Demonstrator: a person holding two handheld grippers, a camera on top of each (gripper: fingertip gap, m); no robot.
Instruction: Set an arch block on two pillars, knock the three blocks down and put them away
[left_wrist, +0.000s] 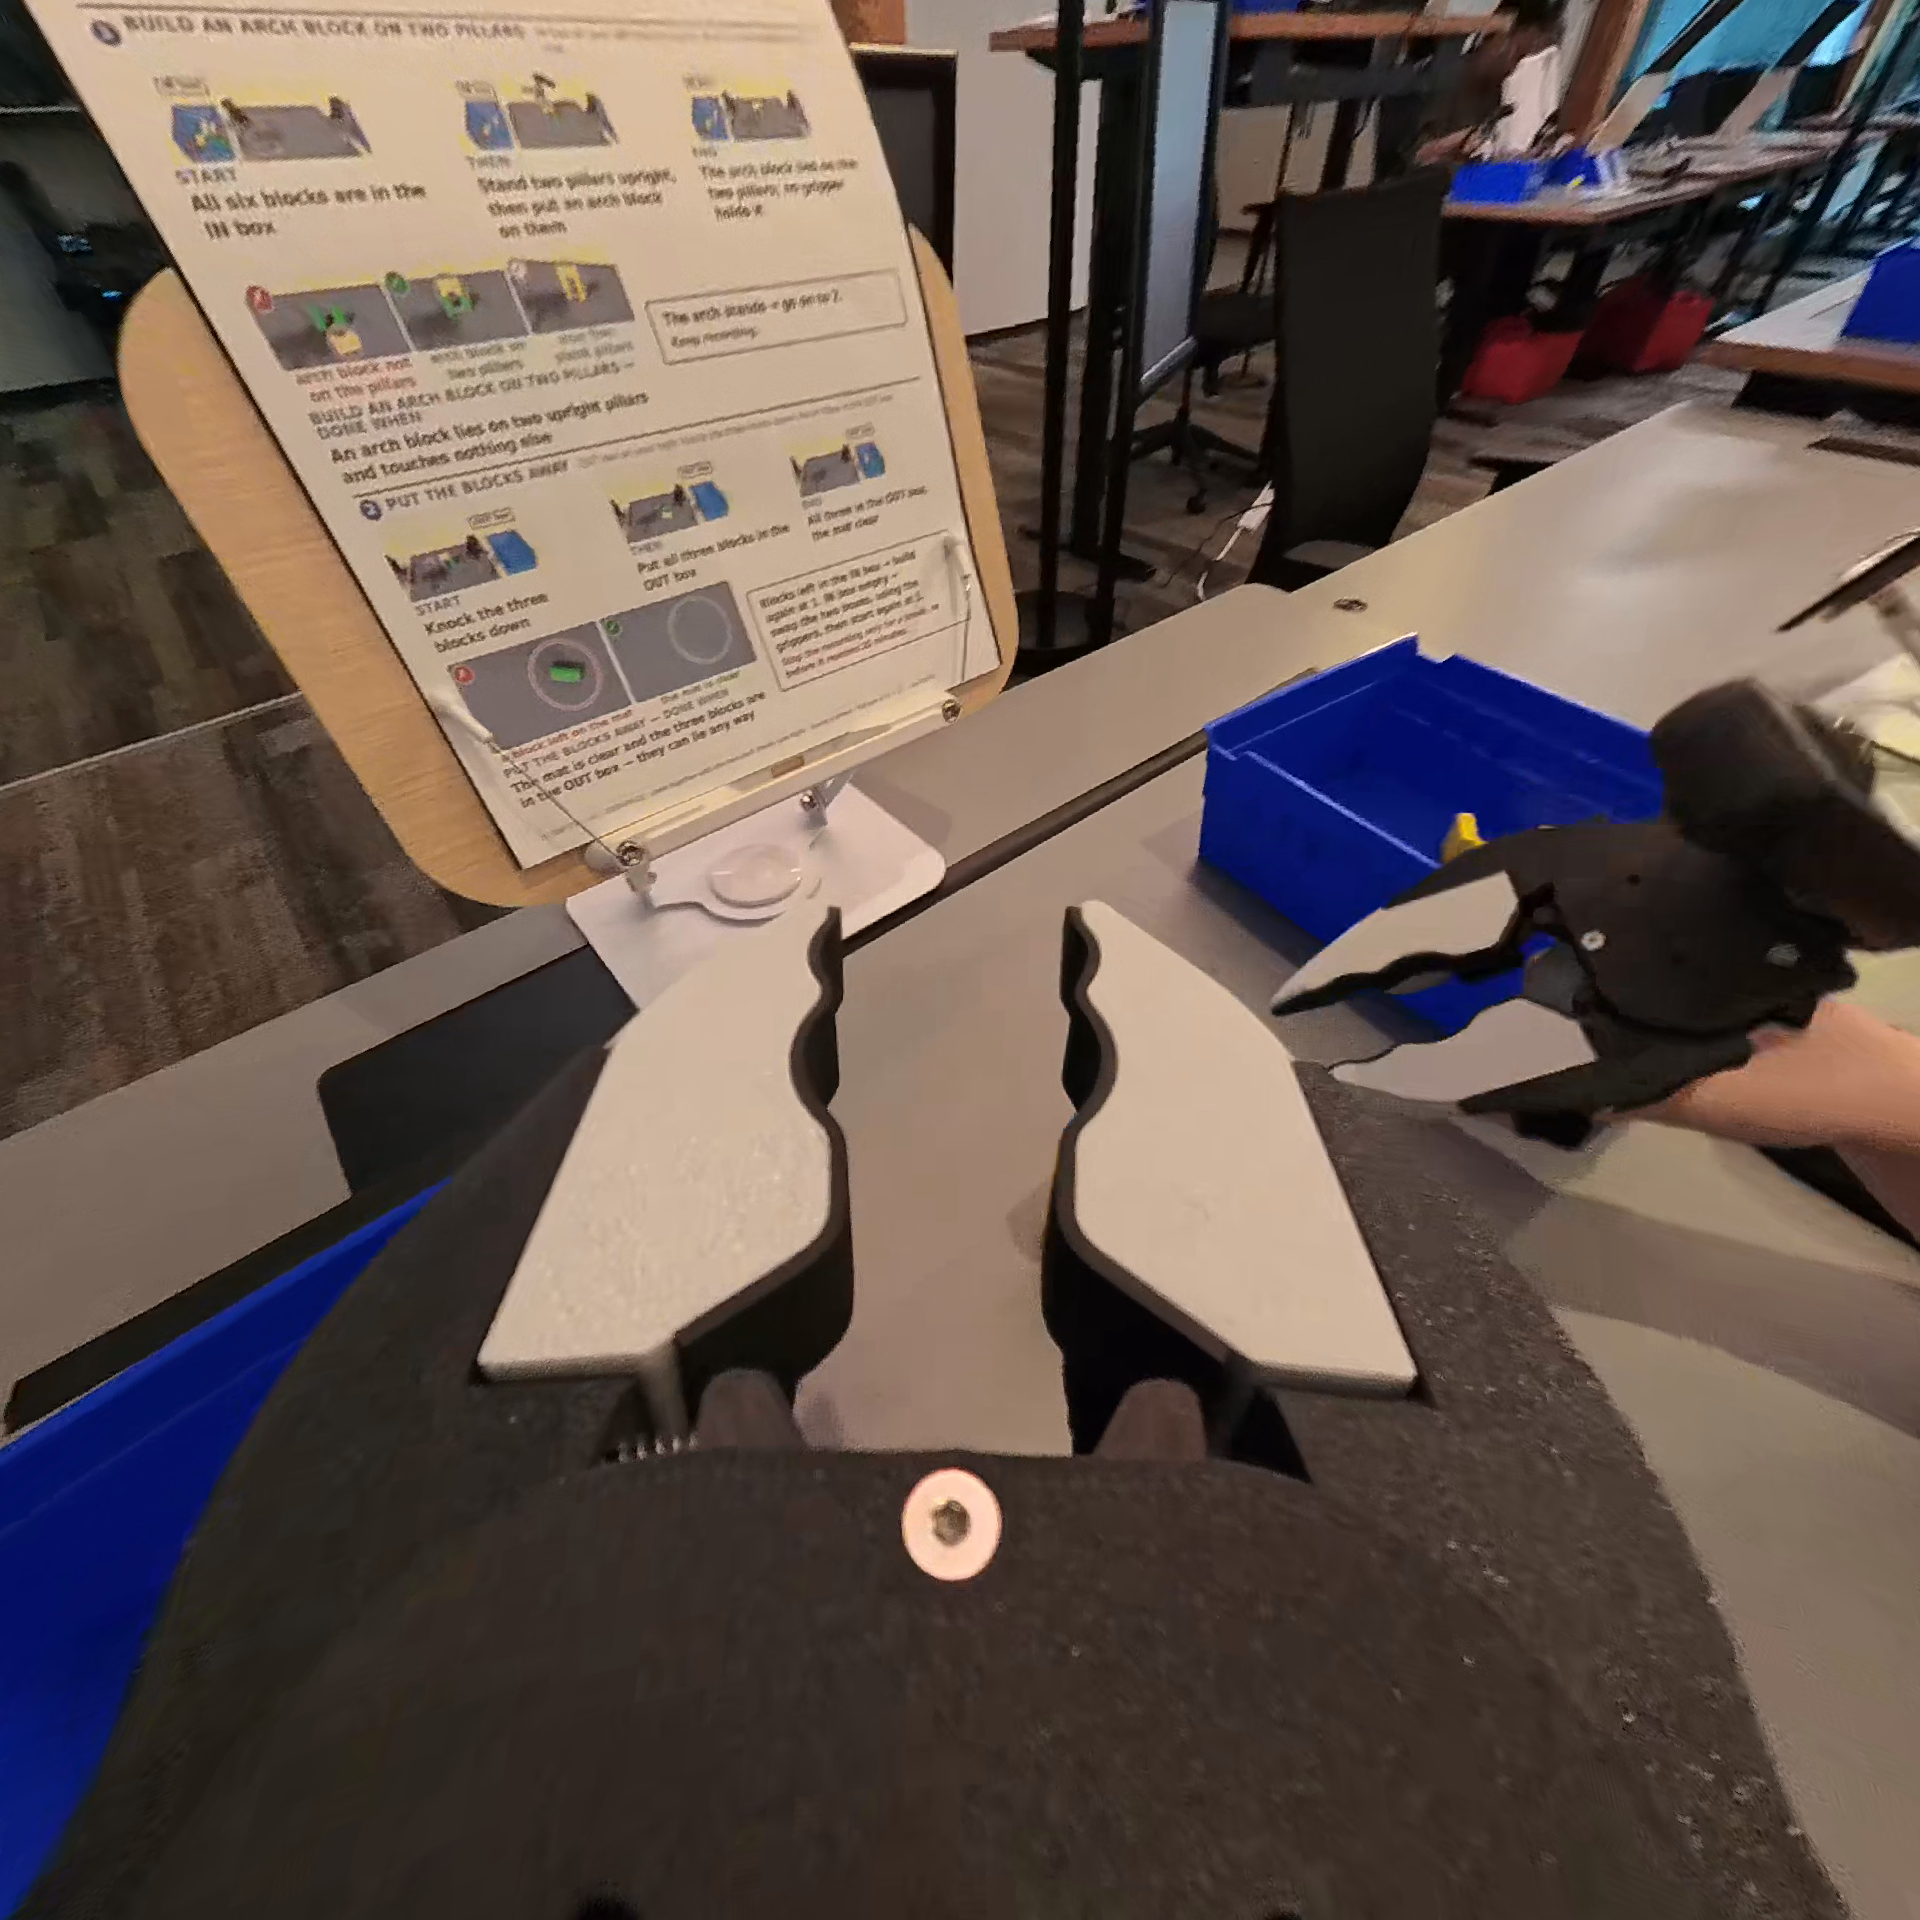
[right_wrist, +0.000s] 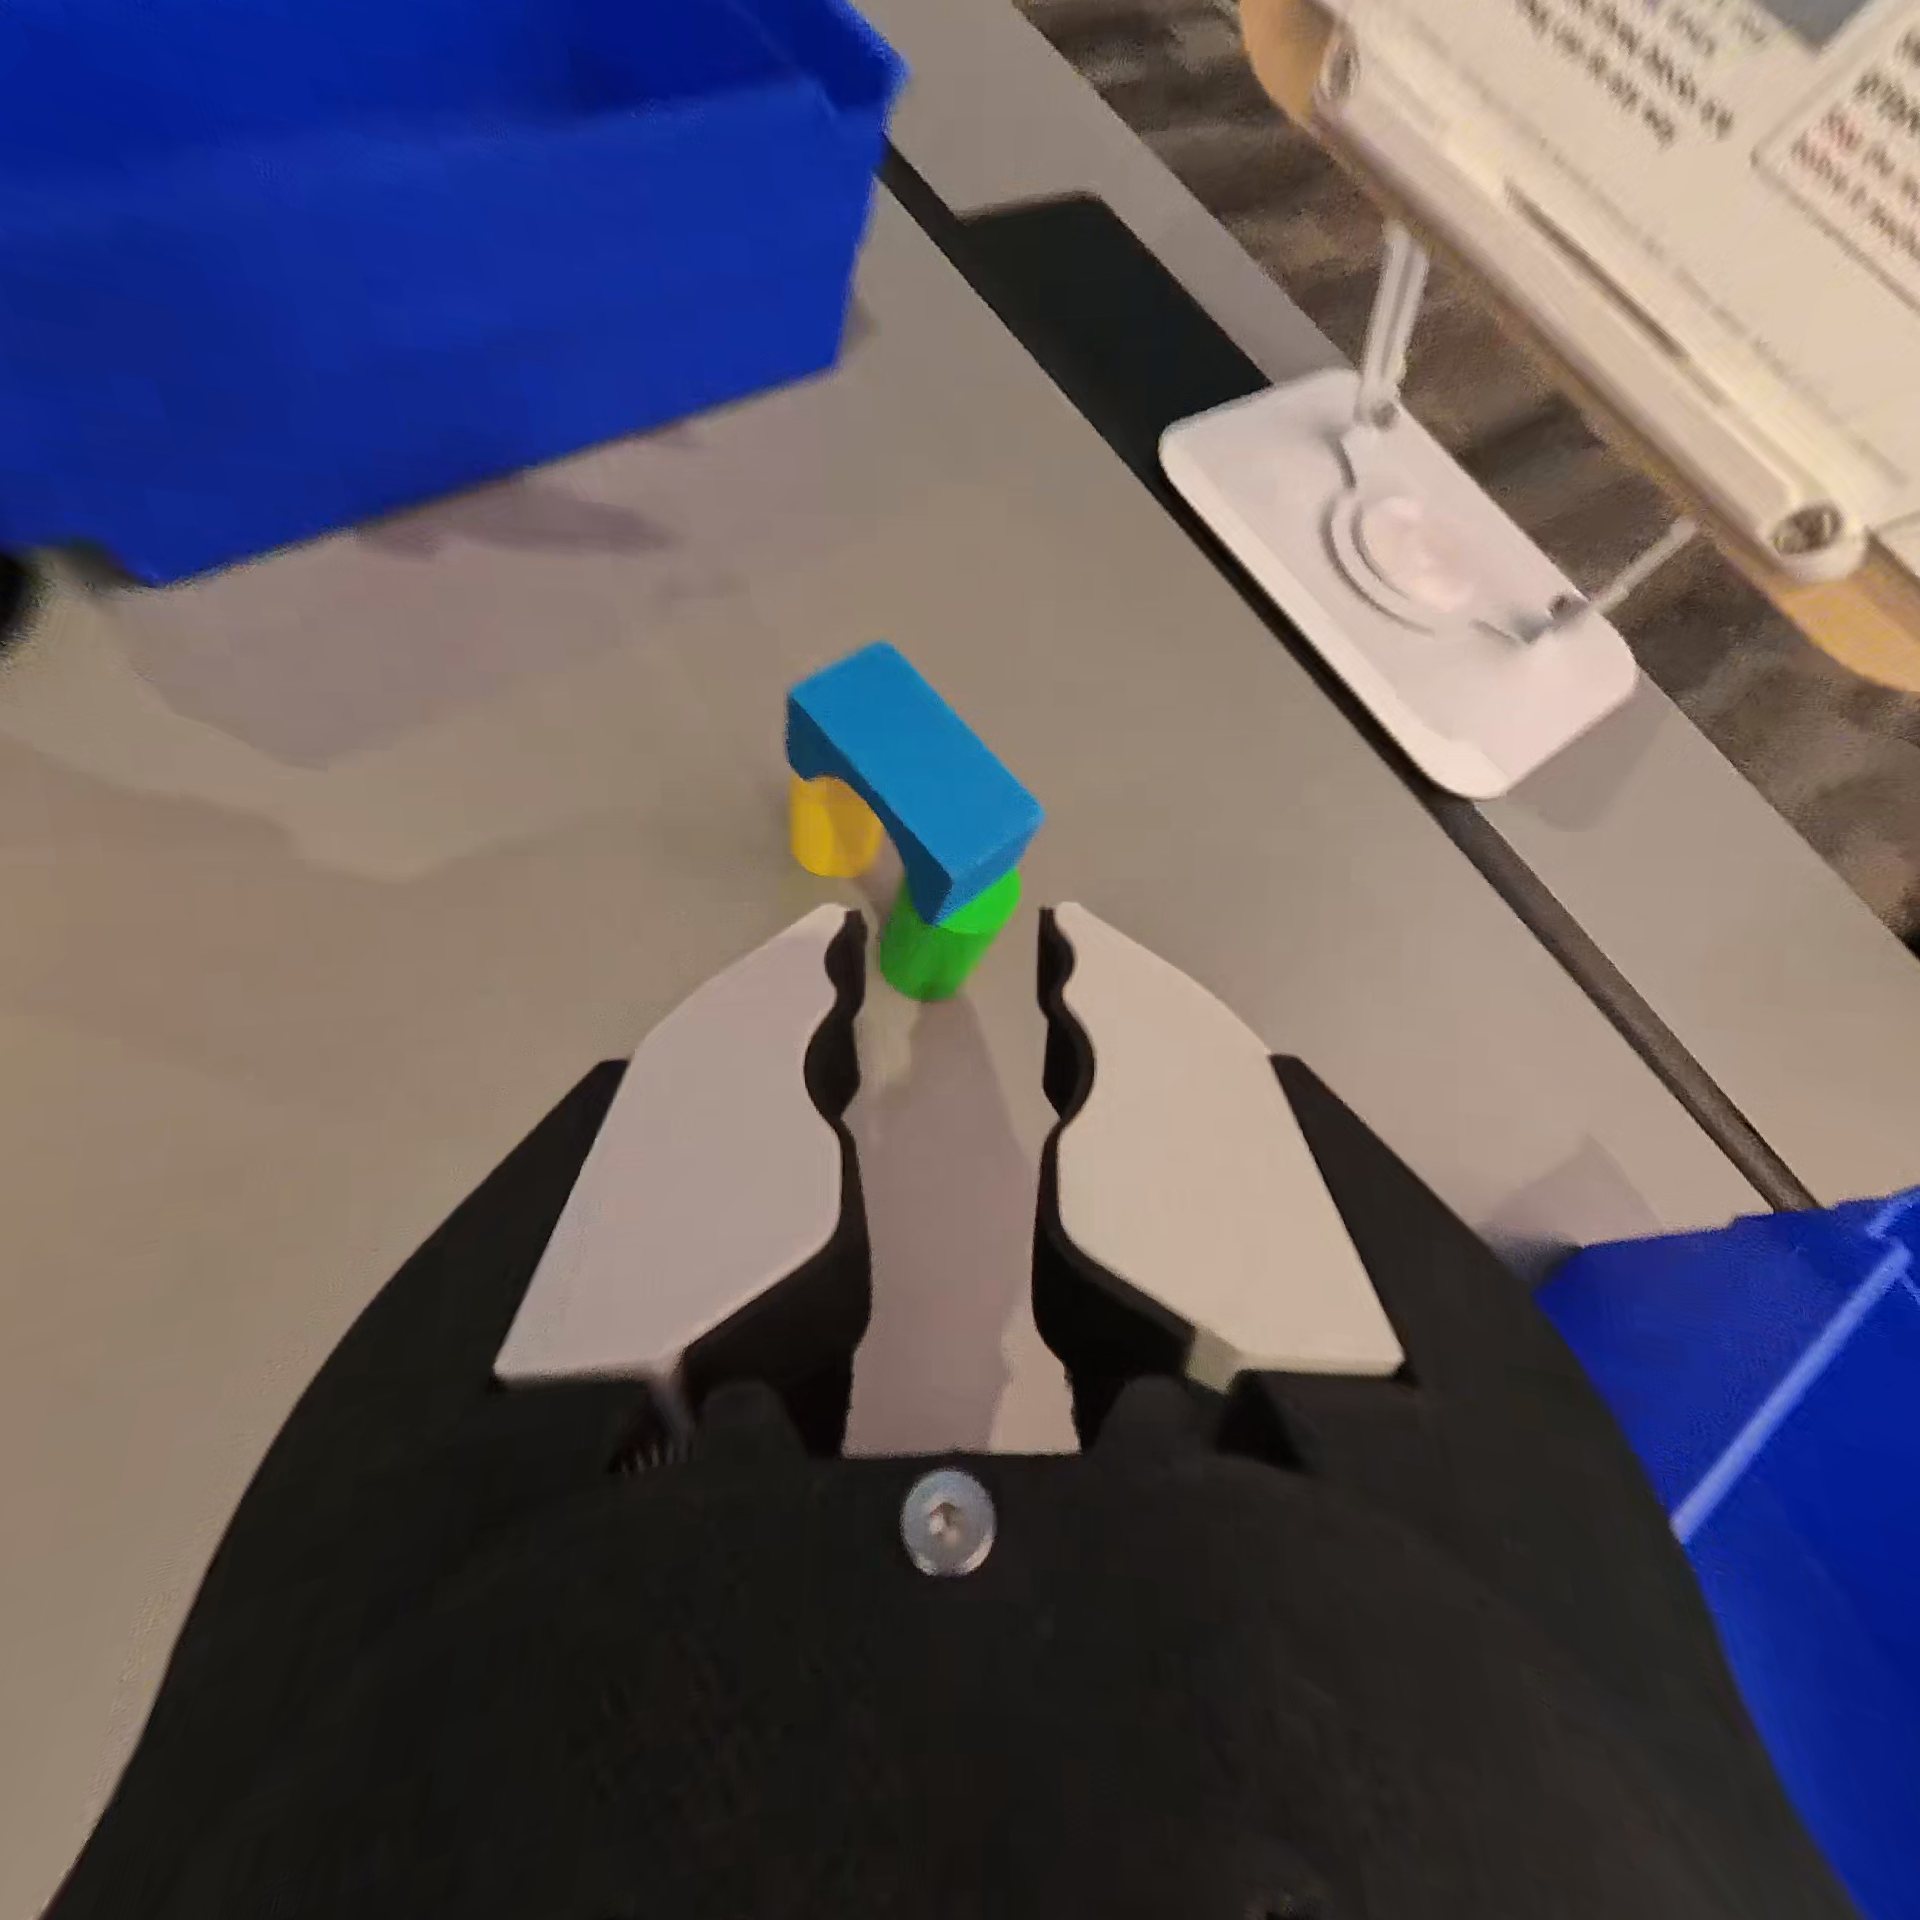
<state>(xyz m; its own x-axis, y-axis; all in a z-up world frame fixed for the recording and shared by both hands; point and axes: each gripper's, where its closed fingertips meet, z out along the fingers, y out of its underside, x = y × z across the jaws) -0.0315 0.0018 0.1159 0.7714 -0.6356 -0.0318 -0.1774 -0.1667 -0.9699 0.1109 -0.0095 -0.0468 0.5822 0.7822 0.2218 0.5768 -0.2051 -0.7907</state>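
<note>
In the right wrist view a blue arch block (right_wrist: 914, 769) lies across a yellow pillar (right_wrist: 826, 836) and a green pillar (right_wrist: 935, 956) on the grey mat (right_wrist: 520, 1039). My right gripper (right_wrist: 948, 916) is open and empty, with its fingertips either side of the green pillar; I cannot tell if they touch it. It also shows in the left wrist view (left_wrist: 1371, 1055), held by a hand. My left gripper (left_wrist: 951, 925) is open and empty above the mat. The arch is not visible in the left wrist view.
A blue box (left_wrist: 1351, 790) stands at the right of the mat, with a yellow piece (left_wrist: 1463, 831) at its near wall. Another blue box (right_wrist: 416, 260) stands at the left. An instruction sheet on a stand (left_wrist: 520, 416) with a white base (right_wrist: 1392, 582) is behind the mat. Left tips to right tips: about 20 cm. To reach the blue arch block (right_wrist: 914, 769) in a straight line is about 5 cm for my right fingers, about 20 cm for my left.
</note>
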